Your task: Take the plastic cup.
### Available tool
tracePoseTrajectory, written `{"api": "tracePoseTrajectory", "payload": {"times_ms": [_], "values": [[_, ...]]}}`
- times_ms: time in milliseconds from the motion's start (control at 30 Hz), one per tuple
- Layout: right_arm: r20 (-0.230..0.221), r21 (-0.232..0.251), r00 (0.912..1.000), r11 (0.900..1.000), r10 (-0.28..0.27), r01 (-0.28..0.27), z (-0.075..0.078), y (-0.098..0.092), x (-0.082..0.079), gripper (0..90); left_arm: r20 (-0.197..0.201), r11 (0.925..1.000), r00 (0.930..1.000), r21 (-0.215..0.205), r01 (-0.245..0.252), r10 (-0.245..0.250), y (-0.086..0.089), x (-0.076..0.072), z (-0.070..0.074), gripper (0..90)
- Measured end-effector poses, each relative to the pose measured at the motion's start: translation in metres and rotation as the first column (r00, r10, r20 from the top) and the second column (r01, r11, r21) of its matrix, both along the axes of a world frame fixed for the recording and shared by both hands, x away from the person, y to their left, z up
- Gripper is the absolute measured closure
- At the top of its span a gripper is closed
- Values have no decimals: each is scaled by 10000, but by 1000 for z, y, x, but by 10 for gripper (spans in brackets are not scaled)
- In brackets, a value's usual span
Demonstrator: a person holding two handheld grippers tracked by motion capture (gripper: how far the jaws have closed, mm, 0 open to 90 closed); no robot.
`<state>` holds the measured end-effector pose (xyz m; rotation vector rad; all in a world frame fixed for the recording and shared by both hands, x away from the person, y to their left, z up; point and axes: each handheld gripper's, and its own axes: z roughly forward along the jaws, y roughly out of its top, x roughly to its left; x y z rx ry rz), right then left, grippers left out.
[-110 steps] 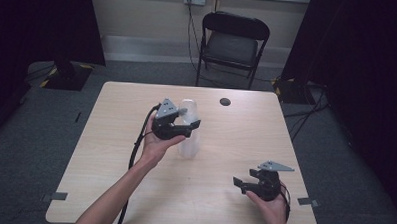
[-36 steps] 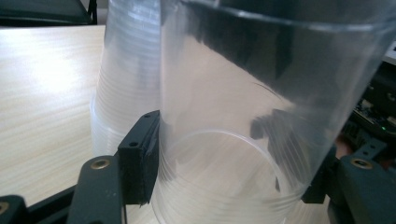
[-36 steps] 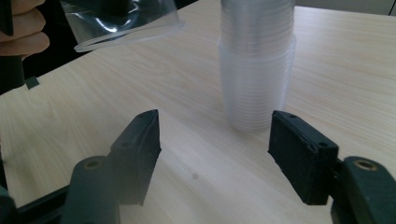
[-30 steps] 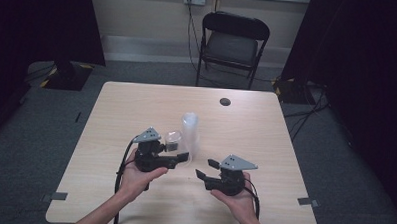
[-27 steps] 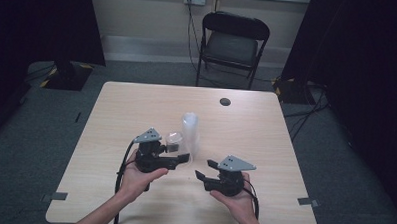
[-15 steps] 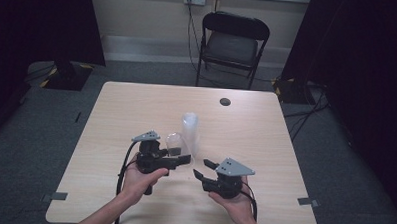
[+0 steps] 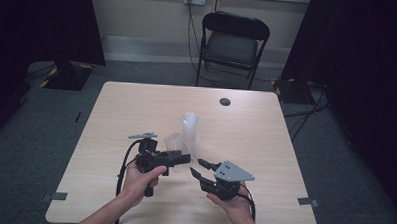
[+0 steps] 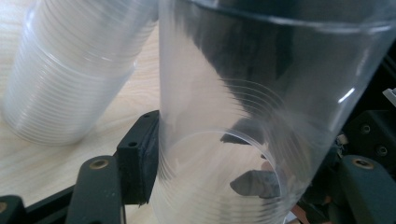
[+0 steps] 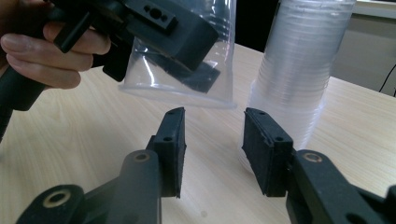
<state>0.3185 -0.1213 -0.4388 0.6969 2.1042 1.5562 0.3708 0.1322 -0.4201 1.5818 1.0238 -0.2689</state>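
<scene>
Work: separating one clear cup (image 7: 174, 141) from the stack (image 7: 190, 126) of clear cups.
Done: the cup is off the stack and held above the table (image 7: 111, 119), just beside the stack, tilted, its mouth toward the right gripper.
Left gripper (image 7: 182, 159): clenched on the cup; in the left gripper view one pad (image 8: 140, 161) presses the cup's wall (image 8: 224, 121), and in the right gripper view the other jaw shows through the plastic inside the cup (image 9: 187, 60), so the grip is on the wall near the rim.
Right gripper (image 9: 212, 154): holds nothing; its jaws have just been closing, part-way now, with bare table between them, just below the cup's rim.
Left to do: as I judge it, the right gripper takes the cup or it is set down apart from the stack; neither is done yet.
Stack: upright near the table's middle, close behind the right gripper's jaws (image 9: 299, 70).
In the way: the stack stands near enough that a wide reach could knock it; thin plastic may buckle under a hard squeeze.
Around: a small dark disc (image 7: 225, 101) at the far edge, well apart; a folding chair (image 7: 232, 43) beyond the table.
</scene>
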Motion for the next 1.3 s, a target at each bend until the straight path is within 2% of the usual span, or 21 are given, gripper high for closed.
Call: {"api": "tracePoseTrajectory", "payload": {"times_ms": [133,200,333,467,700,933,1033,1167,1300], "values": [[-1,105,10000,9999,-32,32,1,0,0,593,-176,9998,9998,-164,67,-70,-1,0,-1,364],[15,222,10000,9997,-66,65,2,-1,0,603,-501,9990,9987,-443,-1,-21,-2,0,-4,352],[179,276,9998,9996,-26,21,3,-1,-1,628,-784,9976,9968,-686,110,-164,-2,0,-7,342],[221,361,9998,9993,31,-38,2,0,-1,649,-772,9970,9967,-746,202,-260,-3,-1,-7,348],[460,519,9989,9986,-65,41,3,0,-1,677,-871,9930,9952,-1129,357,-456,-7,-4,-5,365],[846,703,9962,9974,-192,133,3,2,-2,700,-776,9897,9953,-1356,465,-574,-8,-6,-3,364],[934,748,9954,9971,-227,157,3,2,-2,700,-789,9881,9945,-1425,573,-690,-9,-7,-3,364],[1036,809,9942,9965,-282,199,1,6,-1,704,-648,9881,9938,-1307,814,-905,-15,-10,-3,364],[1325,1008,9908,9948,-284,150,0,8,-2,706,-684,9833,9912,-1506,1020,-1133,-20,-15,-2,364]]}}
